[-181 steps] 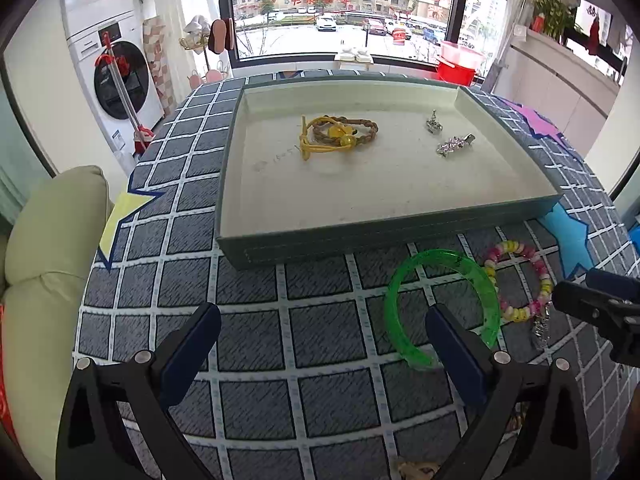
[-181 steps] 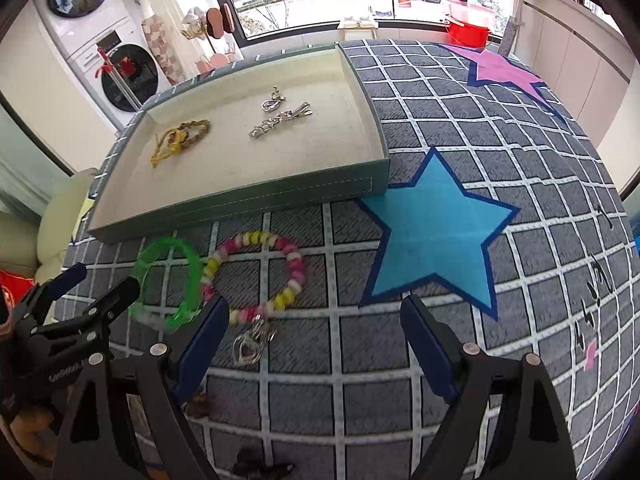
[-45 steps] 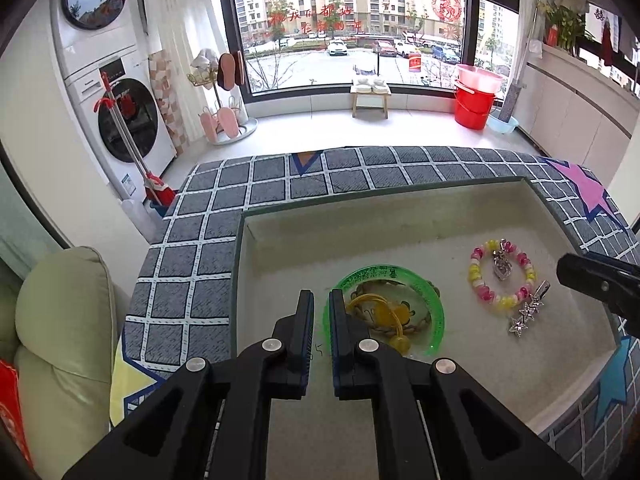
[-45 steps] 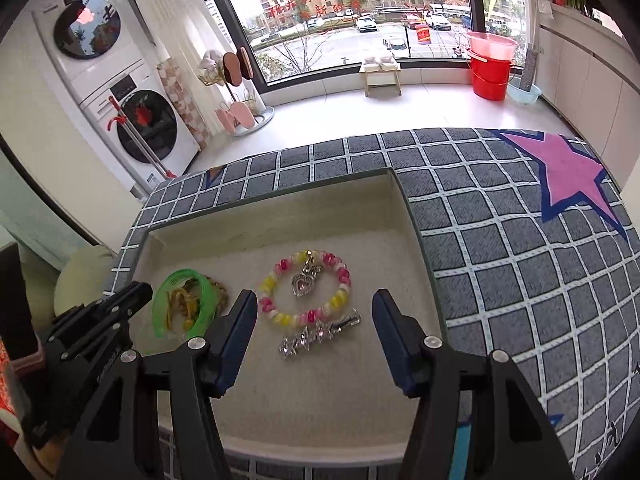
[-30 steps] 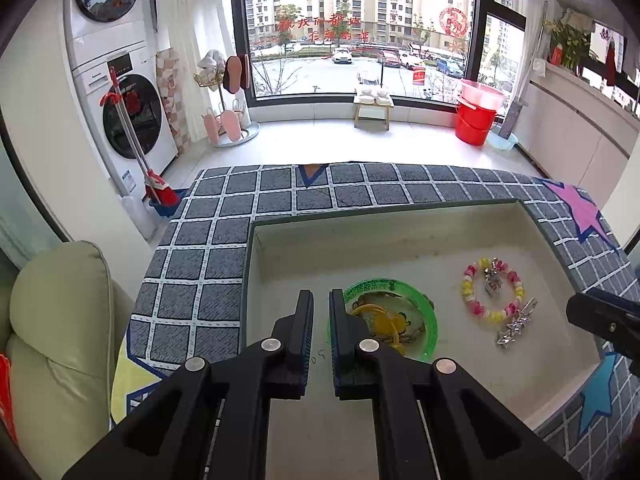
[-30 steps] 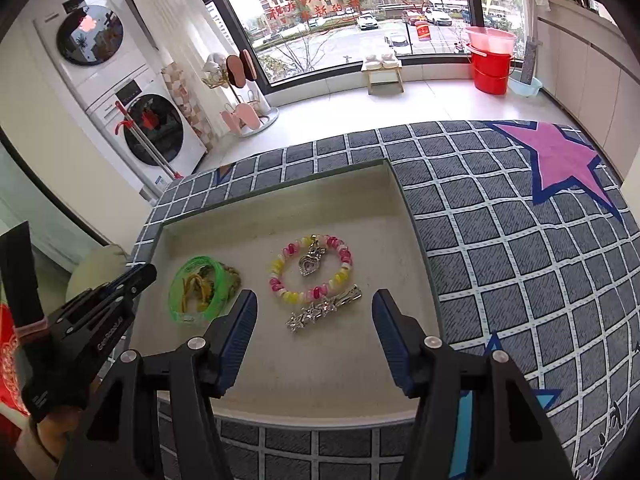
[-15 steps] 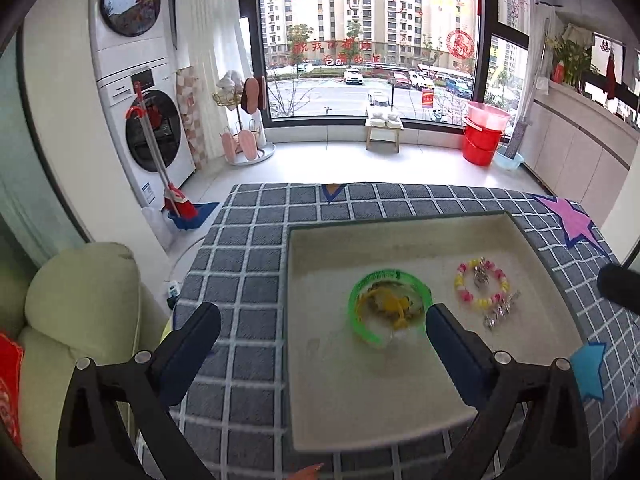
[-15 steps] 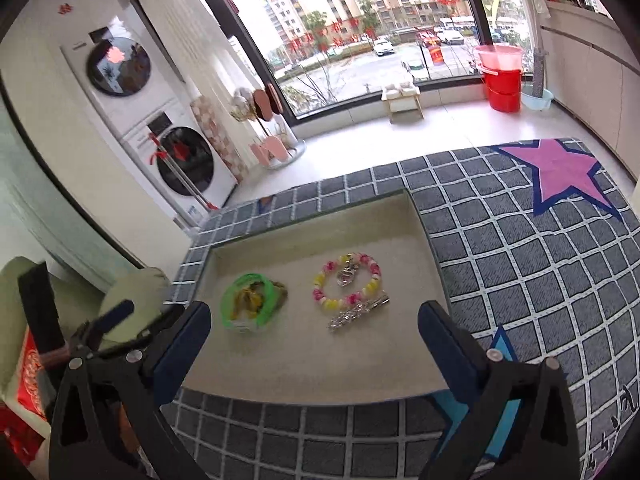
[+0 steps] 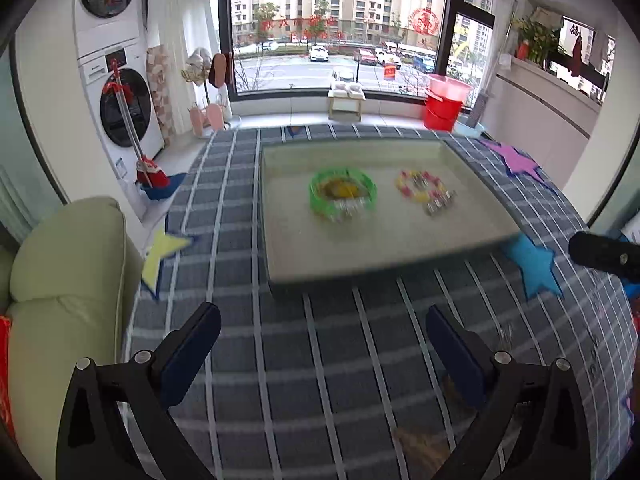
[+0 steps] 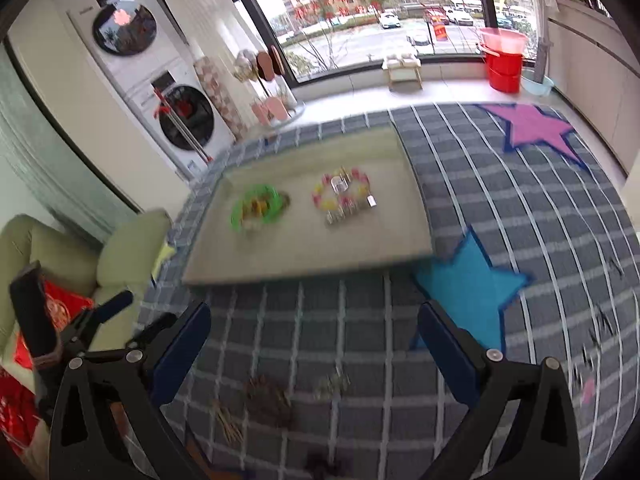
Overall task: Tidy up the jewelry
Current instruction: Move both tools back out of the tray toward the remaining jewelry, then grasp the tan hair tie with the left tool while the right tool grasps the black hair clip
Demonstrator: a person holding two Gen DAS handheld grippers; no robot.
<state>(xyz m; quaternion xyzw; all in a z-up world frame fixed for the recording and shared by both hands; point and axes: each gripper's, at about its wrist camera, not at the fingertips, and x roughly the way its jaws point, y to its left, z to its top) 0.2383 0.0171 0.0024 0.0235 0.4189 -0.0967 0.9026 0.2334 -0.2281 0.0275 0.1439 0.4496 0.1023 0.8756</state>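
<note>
From the left wrist we look forward and steeply down along two wide-spread fingers (image 9: 192, 344) at the checked counter (image 9: 340, 360), the tray (image 9: 360, 240) ahead at middling range. The right wrist view faces much the same way, set further right (its fingers (image 10: 448, 344) likewise frame the bottom edge). Both views share the tray, the window (image 9: 340, 24) beyond, the stacked washing machines (image 9: 120, 92) and the blue star (image 10: 472, 280).

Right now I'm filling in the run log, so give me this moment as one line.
left gripper: open, empty | right gripper: open, empty | green bangle, beaded bracelet: in tray | small pieces: on cloth outside tray
</note>
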